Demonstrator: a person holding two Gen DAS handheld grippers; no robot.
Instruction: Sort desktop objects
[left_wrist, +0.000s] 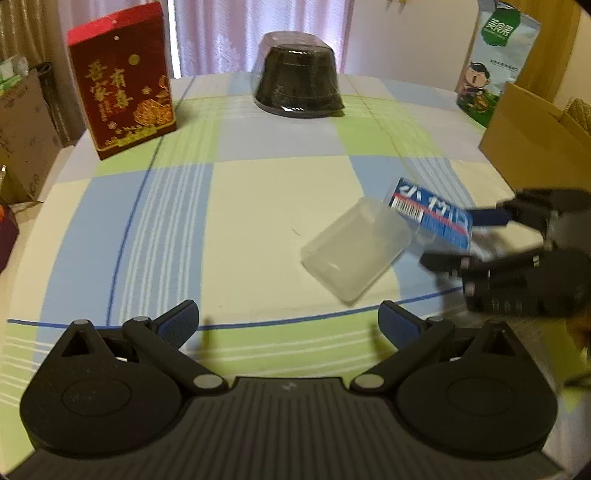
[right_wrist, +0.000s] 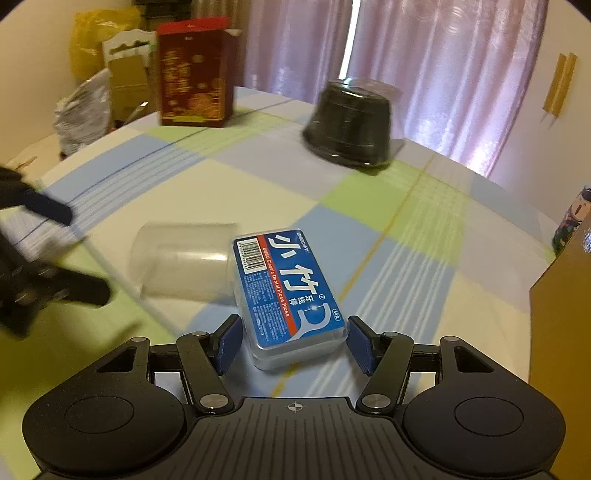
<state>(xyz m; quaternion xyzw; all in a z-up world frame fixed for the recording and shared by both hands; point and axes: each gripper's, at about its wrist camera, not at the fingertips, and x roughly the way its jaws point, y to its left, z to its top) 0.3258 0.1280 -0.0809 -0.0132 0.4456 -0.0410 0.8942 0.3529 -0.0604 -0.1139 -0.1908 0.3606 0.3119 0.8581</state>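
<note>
Right tool (right_wrist: 293, 341): the jaws stand apart, one blue pad on each side of the near end of the floss box (right_wrist: 286, 291). A narrow gap shows beside the right pad; contact on the left pad cannot be confirmed. The grip is therefore judged not yet made. The floss box is a clear plastic case with a blue label, and it appears to rest on the bench (right_wrist: 388, 229), though motion blur in the left wrist view leaves this uncertain.

Left tool (left_wrist: 288, 325): the jaws are spread wide and hold nothing. It hovers over the checked cloth, near the clear container (left_wrist: 354, 251).

The clear container lies on its side just beside the far end of the floss box, touching or nearly so. Farther out stand a black bowl (left_wrist: 299, 85) under a clear cover, a red box (left_wrist: 122, 81) upright at the far left, a printed bag (left_wrist: 495, 62) at the far right, and a cardboard box (right_wrist: 561, 325) open at the right edge.

Step in hand, by judgement: acquisition of the floss box for sorting.

Next move calls for:
1. Close the right jaws squarely on the long sides of the case.
2. Lift clear of the container so it is not dragged.
3. Carry toward the cardboard box, the likely receptacle.
</note>
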